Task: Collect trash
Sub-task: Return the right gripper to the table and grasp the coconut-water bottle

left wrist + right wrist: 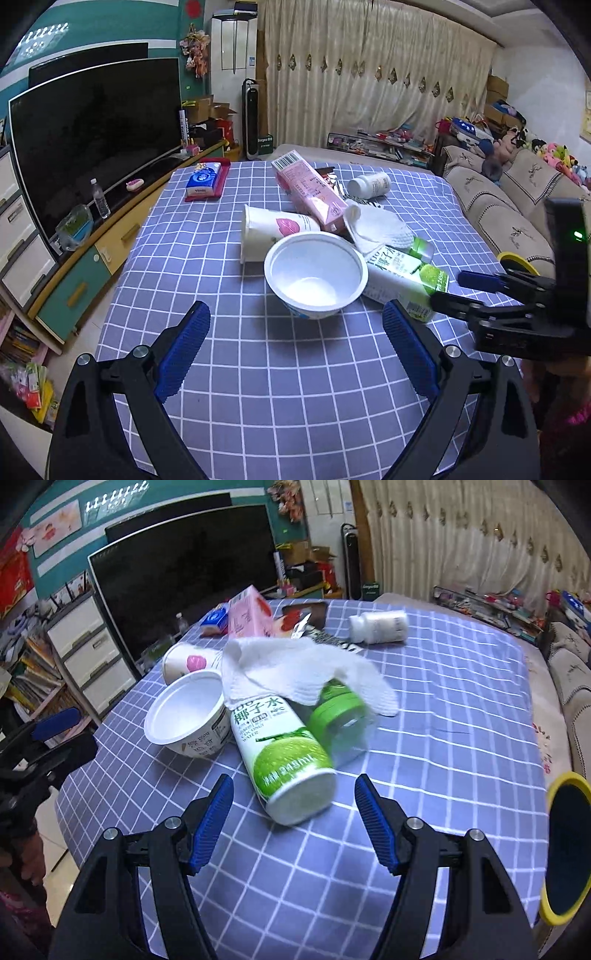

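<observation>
A pile of trash lies on the blue checked tablecloth (280,387). It holds a white plastic bowl (316,275), a tipped paper cup (266,232), a pink carton (310,188), a white tissue (380,225) and a green coconut water can (284,760). My left gripper (295,332) is open just short of the bowl, touching nothing. My right gripper (293,786) is open too, and the can's base sits between its fingertips without meeting the pads. The tissue drapes over the can and a clear green-capped bottle (340,720). Each gripper shows in the other's view: right gripper (458,291), left gripper (62,731).
A white pill bottle (369,184) lies at the far side of the table, with a blue tissue pack (205,177) at the far left. A yellow-rimmed bin (565,849) stands off the table's right edge. A television (96,140) is on the left and a sofa (498,206) on the right.
</observation>
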The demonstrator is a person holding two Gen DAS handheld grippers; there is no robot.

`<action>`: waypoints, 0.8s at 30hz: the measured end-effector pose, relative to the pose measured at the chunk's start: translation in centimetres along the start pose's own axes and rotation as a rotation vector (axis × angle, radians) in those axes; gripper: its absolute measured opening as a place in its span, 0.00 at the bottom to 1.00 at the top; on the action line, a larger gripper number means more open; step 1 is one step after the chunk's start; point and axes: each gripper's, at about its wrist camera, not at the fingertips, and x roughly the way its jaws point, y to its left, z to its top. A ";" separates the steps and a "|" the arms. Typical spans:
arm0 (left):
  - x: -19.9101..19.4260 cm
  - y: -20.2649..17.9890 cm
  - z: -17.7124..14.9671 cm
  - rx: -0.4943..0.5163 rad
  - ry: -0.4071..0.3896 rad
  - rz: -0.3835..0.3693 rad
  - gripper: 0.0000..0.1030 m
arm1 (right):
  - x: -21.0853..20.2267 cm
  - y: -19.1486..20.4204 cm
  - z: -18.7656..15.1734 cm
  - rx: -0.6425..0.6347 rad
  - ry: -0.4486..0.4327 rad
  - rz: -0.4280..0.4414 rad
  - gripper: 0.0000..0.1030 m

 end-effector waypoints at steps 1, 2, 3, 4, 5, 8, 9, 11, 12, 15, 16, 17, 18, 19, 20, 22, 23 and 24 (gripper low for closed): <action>0.0 -0.1 -0.1 0.002 0.002 0.000 0.90 | 0.6 0.1 0.2 -0.003 0.010 0.009 0.63; 0.1 -0.2 -0.1 0.002 0.004 0.001 0.90 | 1.0 0.1 0.3 -0.002 0.019 0.012 0.63; 0.1 -0.3 -0.1 0.001 0.005 0.001 0.90 | 1.4 0.1 0.4 -0.003 0.022 0.014 0.63; 0.1 -0.3 -0.1 0.000 0.007 0.002 0.90 | 1.9 -0.1 0.5 -0.003 0.026 0.018 0.63; 0.1 -0.3 -0.2 -0.001 0.008 0.002 0.90 | 2.4 -0.1 0.7 -0.002 0.034 0.021 0.63; 0.5 -0.3 -0.3 -0.004 0.020 0.003 0.90 | 3.1 -0.2 0.7 -0.003 0.049 0.037 0.57; 0.7 -0.3 -0.3 -0.004 0.024 0.004 0.90 | 2.8 -0.1 0.6 -0.011 0.044 0.048 0.55; 0.9 -0.3 -0.4 -0.005 0.033 0.005 0.90 | 2.1 0.4 0.3 -0.039 0.029 0.081 0.55; 1.1 -0.3 -0.4 -0.006 0.040 0.005 0.90 | 1.9 0.6 0.3 -0.048 0.021 0.087 0.55; 1.6 -0.4 -0.4 -0.013 0.048 -0.001 0.90 | 2.4 0.9 0.3 -0.071 0.029 0.081 0.55; 1.6 -0.5 -0.4 -0.013 0.048 -0.003 0.90 | 2.7 1.0 0.3 -0.072 0.037 0.074 0.55; 1.5 -0.7 -0.4 -0.010 0.046 -0.003 0.90 | 3.1 1.1 0.3 -0.073 0.043 0.073 0.55; 1.5 -0.7 -0.5 -0.008 0.044 -0.003 0.90 | 3.5 1.2 0.2 -0.075 0.052 0.075 0.55; 1.5 -0.8 -0.5 -0.004 0.042 -0.001 0.90 | 3.9 1.4 0.1 -0.076 0.057 0.075 0.55; 1.4 -0.9 -0.5 -0.003 0.041 0.001 0.90 | 4.0 1.5 0.0 -0.075 0.058 0.074 0.54; 1.4 -0.8 -0.5 -0.005 0.040 0.003 0.90 | 4.2 1.5 -0.1 -0.070 0.057 0.067 0.50; 1.4 -0.8 -0.5 -0.006 0.040 0.004 0.90 | 4.0 1.4 -0.1 -0.062 0.050 0.066 0.50; 1.3 -0.7 -0.5 -0.007 0.039 0.006 0.90 | 3.6 1.3 -0.1 -0.056 0.037 0.065 0.50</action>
